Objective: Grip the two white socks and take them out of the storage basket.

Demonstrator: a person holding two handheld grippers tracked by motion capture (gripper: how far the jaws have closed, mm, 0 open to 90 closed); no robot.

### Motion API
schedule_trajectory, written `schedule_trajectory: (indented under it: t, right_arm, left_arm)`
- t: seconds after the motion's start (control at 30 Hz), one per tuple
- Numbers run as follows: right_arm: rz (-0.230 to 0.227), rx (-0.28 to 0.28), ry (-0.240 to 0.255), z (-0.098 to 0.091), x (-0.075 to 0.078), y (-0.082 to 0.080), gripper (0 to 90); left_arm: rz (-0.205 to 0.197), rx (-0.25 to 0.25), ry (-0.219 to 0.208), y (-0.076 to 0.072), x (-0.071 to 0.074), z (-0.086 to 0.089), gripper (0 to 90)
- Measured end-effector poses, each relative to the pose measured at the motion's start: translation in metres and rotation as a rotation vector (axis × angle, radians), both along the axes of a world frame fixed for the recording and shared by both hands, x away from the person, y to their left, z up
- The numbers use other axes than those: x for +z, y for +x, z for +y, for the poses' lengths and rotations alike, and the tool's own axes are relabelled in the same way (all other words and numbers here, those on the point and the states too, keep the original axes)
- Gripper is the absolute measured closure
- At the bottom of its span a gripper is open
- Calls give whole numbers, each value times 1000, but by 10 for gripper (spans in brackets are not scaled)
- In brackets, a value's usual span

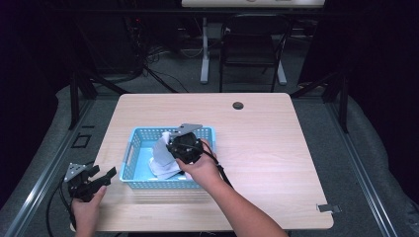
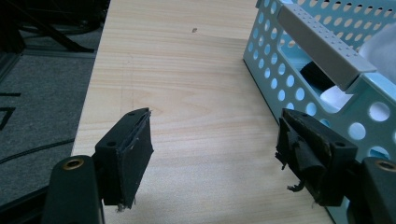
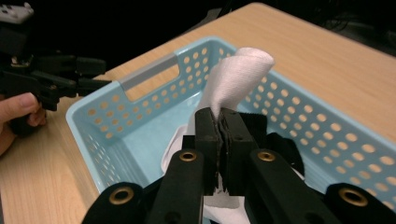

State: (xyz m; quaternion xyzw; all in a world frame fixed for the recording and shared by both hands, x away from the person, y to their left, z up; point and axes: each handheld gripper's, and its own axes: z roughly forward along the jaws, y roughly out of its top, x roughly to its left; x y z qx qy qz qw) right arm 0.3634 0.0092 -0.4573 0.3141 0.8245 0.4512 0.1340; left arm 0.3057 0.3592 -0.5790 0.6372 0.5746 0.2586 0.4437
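A light blue perforated basket (image 1: 140,136) (image 3: 140,88) (image 2: 327,51) stands on the wooden table. Over it, my right gripper (image 1: 170,147) (image 3: 220,119) is shut on a white sock (image 1: 160,153) (image 3: 236,74), which folds over above the jaw tips and hangs toward the basket floor. More white cloth (image 1: 165,170) and a dark piece (image 3: 285,142) lie inside the basket. Off the basket's left end, my left gripper (image 1: 103,175) (image 2: 215,140) is open over bare wood with nothing between its jaws; it also appears in the right gripper view as the left gripper (image 3: 93,74).
The table (image 1: 257,148) has a round cable hole (image 1: 238,105) at the back and a small metal clip (image 1: 328,208) near the front right corner. A chair (image 1: 252,44) and desk legs stand beyond the table's far edge.
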Motion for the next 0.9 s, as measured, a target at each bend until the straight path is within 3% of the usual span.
schedule_trajectory:
  t: [0.33,0.9]
  right_arm:
    - [-108,-23,50,-23,22,-17,874]
    - [-159,-70,135,-66,45,-40,878]
  left_arm:
    - [0,-1,3,0,0,0,265]
    - [-1,-2,4,0,0,-1,265]
